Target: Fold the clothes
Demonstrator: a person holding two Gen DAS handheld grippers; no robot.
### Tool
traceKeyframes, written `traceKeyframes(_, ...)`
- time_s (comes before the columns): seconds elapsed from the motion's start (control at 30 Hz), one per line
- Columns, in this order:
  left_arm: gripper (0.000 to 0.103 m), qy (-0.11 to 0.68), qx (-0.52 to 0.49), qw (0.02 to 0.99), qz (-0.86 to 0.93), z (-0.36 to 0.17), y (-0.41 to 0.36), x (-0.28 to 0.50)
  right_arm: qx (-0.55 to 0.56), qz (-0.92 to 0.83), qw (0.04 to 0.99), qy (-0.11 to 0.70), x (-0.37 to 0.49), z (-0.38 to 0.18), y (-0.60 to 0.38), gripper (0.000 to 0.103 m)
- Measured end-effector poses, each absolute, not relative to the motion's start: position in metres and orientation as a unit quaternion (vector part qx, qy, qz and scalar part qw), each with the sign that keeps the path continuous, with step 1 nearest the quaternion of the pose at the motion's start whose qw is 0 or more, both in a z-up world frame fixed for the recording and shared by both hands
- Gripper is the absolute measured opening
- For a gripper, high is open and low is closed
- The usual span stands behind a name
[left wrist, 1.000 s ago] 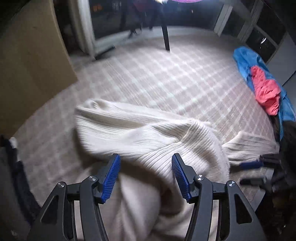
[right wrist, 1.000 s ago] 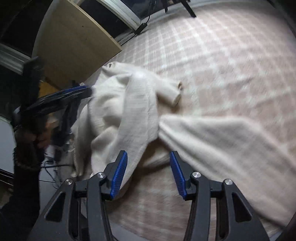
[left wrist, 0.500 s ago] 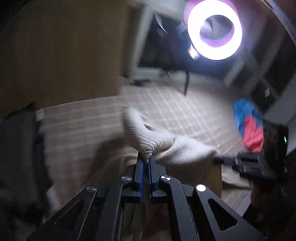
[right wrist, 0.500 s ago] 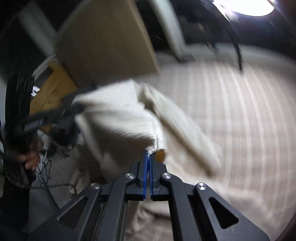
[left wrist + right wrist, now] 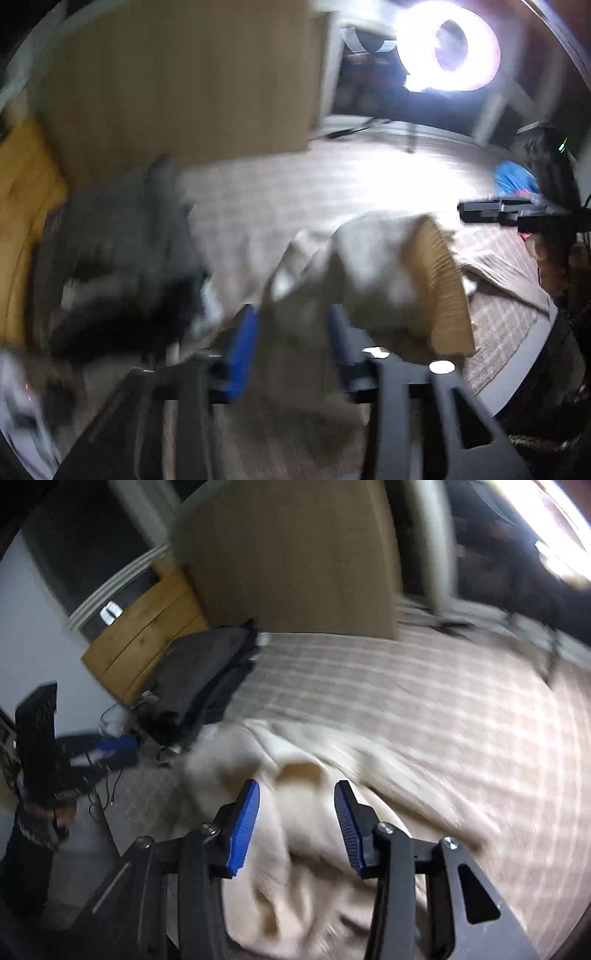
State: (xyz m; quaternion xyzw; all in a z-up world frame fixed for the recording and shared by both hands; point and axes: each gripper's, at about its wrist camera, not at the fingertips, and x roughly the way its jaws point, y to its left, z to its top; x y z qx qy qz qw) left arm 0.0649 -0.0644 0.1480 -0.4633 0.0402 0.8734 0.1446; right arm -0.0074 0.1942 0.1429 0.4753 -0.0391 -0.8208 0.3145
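Both tools spread, left tool, right tool, over cream sweater, no readable writing

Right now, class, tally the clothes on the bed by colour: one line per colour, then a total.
Cream: 1, sweater
Dark grey: 1, folded pile; I cannot tell how many garments it holds
Blue: 1, garment
Red: 1, garment, mostly hidden
Total: 4
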Motion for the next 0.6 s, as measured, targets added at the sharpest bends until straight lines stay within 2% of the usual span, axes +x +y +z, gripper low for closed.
traceKeyframes(0.13,0.051,0.076,-0.479,0.192,0.853,0.133,-0.042,0.033,0.491,-0.818,0.286,-0.084,0.024,0.120,0.248,0.043)
traceKeyframes(0.23,0.051,0.092,-0.500,0.219,0.833,0.116,-0.030,0.012,0.511,-0.804,0.289,-0.092,0.056,0.096,0.262,0.050)
traceKeyframes(0.3,0.050,0.103,-0.513,0.236,0.819,0.105,-0.022,-0.002,0.530,-0.791,0.294,-0.086,0.077,0.077,0.259,0.050)
traceKeyframes(0.33,0.047,0.108,-0.520,0.245,0.811,0.099,-0.018,-0.010,0.533,-0.790,0.293,-0.080,0.082,0.071,0.254,0.050)
traceKeyframes(0.43,0.028,0.113,-0.529,0.262,0.799,0.092,-0.012,-0.023,0.535,-0.788,0.300,-0.061,0.095,0.058,0.233,0.050)
traceKeyframes(0.6,0.011,0.086,-0.510,0.265,0.814,0.110,-0.022,-0.017,0.510,-0.801,0.313,0.017,0.103,0.050,0.187,0.051)
